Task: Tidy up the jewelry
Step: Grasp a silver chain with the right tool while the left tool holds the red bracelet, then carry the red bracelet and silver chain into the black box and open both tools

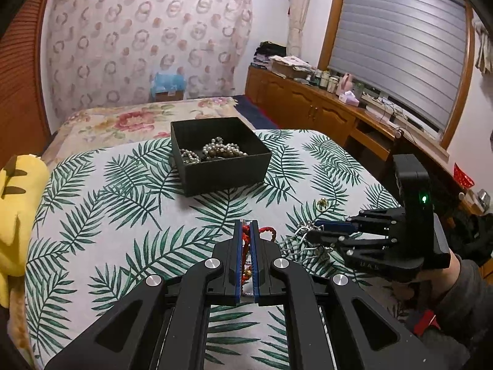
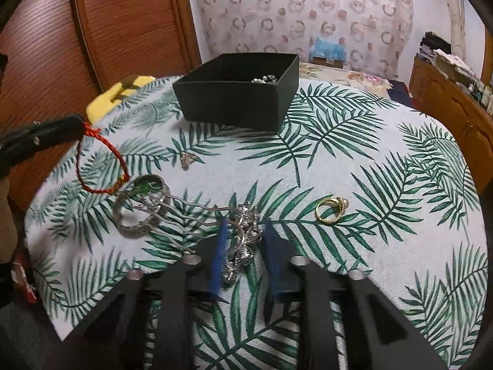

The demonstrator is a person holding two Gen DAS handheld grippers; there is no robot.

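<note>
My left gripper (image 1: 246, 226) is clenched on the red cord bracelet (image 2: 101, 166), which dangles over the leaf-print cloth (image 2: 385, 166). My right gripper (image 2: 245, 234) straddles the silver hairpin (image 2: 243, 240), jaws apart. A gold ring (image 2: 331, 209) lies nearby; the black box (image 1: 220, 154) behind holds pearl strands (image 1: 212, 151).

Soft, even indoor light — bright enough, with only faint shadows under the black box (image 1: 220, 154). Both views bow strongly at the edges and darken in the corners. In the right wrist view the near jaws smear — motion blur.
</note>
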